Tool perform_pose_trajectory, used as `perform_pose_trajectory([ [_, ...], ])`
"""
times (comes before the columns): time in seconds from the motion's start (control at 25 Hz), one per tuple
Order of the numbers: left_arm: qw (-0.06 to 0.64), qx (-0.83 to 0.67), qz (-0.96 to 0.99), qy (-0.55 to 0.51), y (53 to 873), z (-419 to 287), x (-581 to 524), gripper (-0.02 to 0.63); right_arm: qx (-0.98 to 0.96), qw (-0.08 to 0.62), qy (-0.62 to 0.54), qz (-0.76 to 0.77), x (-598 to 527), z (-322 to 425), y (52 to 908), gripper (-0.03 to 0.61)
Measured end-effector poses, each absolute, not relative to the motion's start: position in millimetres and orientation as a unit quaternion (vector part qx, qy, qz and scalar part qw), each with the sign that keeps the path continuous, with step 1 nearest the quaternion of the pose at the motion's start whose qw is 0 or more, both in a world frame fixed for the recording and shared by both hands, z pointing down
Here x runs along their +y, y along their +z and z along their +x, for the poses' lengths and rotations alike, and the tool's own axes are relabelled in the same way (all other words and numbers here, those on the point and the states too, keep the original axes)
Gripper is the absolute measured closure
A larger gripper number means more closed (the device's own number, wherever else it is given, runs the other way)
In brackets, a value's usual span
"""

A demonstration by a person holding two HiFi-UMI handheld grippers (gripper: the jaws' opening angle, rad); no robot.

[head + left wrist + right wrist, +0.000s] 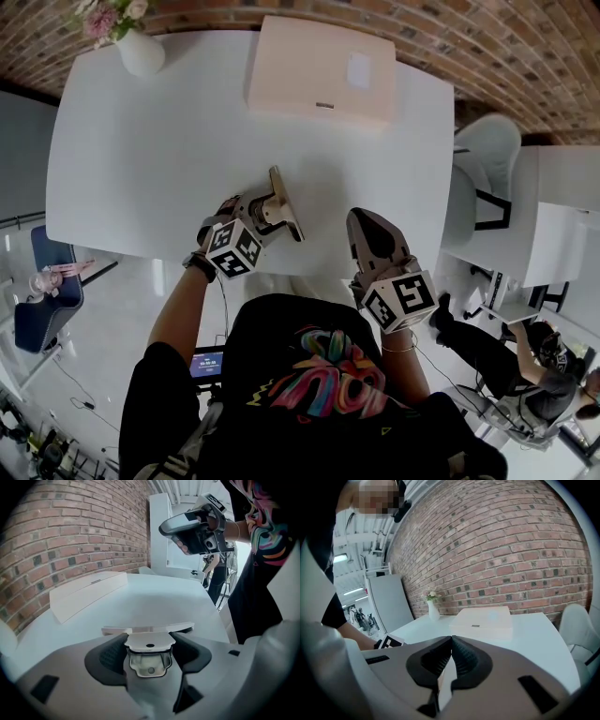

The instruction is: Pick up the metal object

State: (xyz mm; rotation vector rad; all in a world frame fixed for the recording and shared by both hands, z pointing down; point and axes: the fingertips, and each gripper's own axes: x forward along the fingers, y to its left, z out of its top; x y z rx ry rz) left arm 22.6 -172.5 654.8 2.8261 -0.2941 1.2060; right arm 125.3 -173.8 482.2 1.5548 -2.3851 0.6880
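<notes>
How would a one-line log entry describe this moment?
left gripper: shut on metal object | right gripper: shut, empty, held in air | metal object off table: unclear

We see the metal object (279, 208) as a pale, dull-silver bracket: a long flat strip with a shorter folded plate joined at its middle. In the left gripper view the plate carries a small round hole, with a curved lip below it. The object sits clamped between the jaws of the left claw (261, 216), its strip lying crosswise beyond the tips, over the near part of the white bench (150, 169). Whether it touches the bench we cannot tell.
</notes>
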Motion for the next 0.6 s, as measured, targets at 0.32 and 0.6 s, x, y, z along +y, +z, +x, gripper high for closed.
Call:
perform_pose_trajectory([
  [0.32, 0.035, -0.106, 0.915, 0.388, 655.4, 22.3, -174.3, 0.319, -0.815, 0.108, 0.231, 0.521, -177.5, 124.3, 482.3, 0.558],
  [0.6, 0.040, -0.124, 0.917, 0.377, 646.8, 19.4, -176.4, 0.319, -0.817, 0.108, 0.232, 0.517, -178.5, 123.5, 482.0, 0.558],
])
